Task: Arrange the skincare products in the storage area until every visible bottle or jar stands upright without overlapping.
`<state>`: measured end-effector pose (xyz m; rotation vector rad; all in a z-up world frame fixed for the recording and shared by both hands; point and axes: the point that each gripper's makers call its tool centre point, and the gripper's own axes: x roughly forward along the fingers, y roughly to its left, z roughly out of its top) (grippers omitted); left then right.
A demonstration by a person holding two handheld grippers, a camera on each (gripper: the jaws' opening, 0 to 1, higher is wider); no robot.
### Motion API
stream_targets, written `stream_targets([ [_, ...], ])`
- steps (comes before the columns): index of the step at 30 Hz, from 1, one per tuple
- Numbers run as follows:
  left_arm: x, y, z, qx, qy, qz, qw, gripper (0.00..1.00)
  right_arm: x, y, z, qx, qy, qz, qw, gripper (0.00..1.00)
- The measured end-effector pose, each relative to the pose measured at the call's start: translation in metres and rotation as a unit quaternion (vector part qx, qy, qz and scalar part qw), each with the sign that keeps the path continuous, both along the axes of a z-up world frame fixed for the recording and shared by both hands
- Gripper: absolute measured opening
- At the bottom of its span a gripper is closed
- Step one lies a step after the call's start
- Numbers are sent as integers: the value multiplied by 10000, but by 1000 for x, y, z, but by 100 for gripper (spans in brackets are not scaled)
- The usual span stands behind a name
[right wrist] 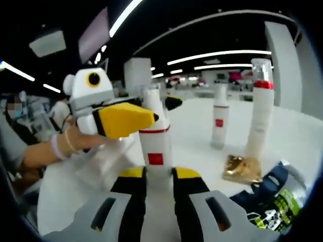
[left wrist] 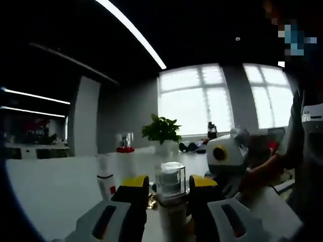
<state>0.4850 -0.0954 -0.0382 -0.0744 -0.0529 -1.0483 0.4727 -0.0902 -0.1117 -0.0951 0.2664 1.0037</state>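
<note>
A white bottle [right wrist: 155, 146] with a red band, a red square label and a clear cap [left wrist: 170, 180] stands upright on the white table. My right gripper [right wrist: 159, 174] is shut on its lower body. My left gripper [left wrist: 169, 182] is shut on it higher up, near the cap. That left gripper [right wrist: 164, 110] reaches in from the left in the right gripper view, yellow jaws either side of the bottle's neck. The right gripper's white housing [left wrist: 224, 154] shows close on the right in the left gripper view.
On the table [right wrist: 197, 151] stand a short white bottle [right wrist: 218, 121] and a tall red-banded bottle [right wrist: 261, 111]. A gold item [right wrist: 242, 169] and a dark tube [right wrist: 272, 201] lie on it. A potted plant [left wrist: 161, 132] stands farther back. A person's hand [right wrist: 60, 146] holds the left gripper.
</note>
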Motion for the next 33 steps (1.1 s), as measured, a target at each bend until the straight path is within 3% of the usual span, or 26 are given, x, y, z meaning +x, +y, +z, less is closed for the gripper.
stream_targets([
  [2, 2, 4, 4, -134, 13, 58, 9999, 42, 4, -2, 0, -14, -21, -83, 10000, 19],
  [12, 15, 26, 14, -356, -73, 526, 9980, 42, 47, -26, 0, -15, 92, -1082, 9941, 19],
  [19, 19, 34, 18, -411, -102, 707, 9966, 42, 65, -21, 0, -294, -181, -1367, 9900, 18],
  [21, 20, 36, 18, -411, -108, 739, 9964, 42, 67, -21, -1, -378, -197, -1441, 9886, 19],
  [22, 21, 37, 18, -420, -101, 762, 9962, 42, 67, -24, -6, -554, -155, -1507, 9869, 22],
  [25, 23, 40, 18, -467, -59, 774, 9959, 42, 62, -21, -11, -542, -111, -1437, 9881, 38],
  [29, 25, 43, 20, -540, -48, 830, 9951, 42, 59, -22, -9, -537, -75, -1398, 9887, 34],
  [33, 25, 44, 20, -519, -55, 855, 9950, 41, 52, -19, -9, -356, 156, -1285, 9910, 32],
])
